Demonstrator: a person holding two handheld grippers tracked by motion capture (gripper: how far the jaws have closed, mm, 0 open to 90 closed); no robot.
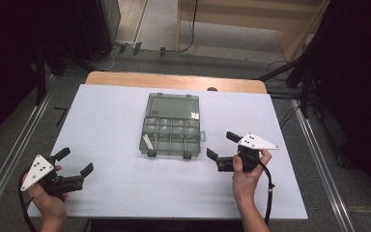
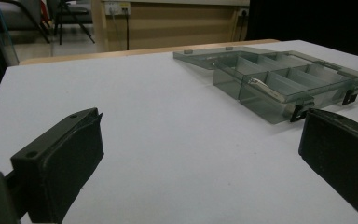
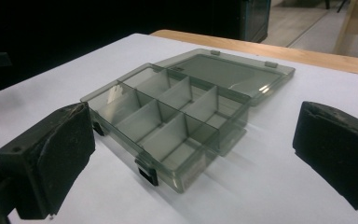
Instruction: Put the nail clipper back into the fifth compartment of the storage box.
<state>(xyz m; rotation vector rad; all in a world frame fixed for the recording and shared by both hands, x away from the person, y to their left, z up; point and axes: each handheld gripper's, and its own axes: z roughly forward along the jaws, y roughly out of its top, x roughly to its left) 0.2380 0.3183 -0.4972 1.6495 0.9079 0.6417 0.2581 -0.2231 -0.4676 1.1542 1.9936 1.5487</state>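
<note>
From my seat the counter (image 1: pixel 121 116) reads as a white sheet laid over a wooden top, with a strip of bare wood (image 1: pixel 174 79) showing along the far edge. The sheet looks clean and flat. Near its middle, a little toward the far edge, sits a smoky clear compartment box (image 1: pixel 171 130), its lid (image 1: pixel 172 106) folded flat back toward the far edge. Thin dividers split the tray into small cells, and one cell at the near left holds a pale little piece (image 1: pixel 147 141) I cannot identify. Two dark latches (image 1: pixel 169 154) hang on its near wall.

My left tongs (image 1: pixel 75 162) hover over the near left corner, jaws spread wide with nothing between them. My right tongs (image 1: pixel 222 145) sit near the box's near right corner, jaws likewise wide apart and empty, just beside the box without touching it.

Around the counter the room is dim. Grey floor (image 1: pixel 24 140) runs along both sides with metal rails (image 1: pixel 319 164), cables (image 1: pixel 188 43) trail across the far floor, and a light wooden panel (image 1: pixel 251 14) stands beyond. Dark curtains (image 1: pixel 9 48) close off left and right.
</note>
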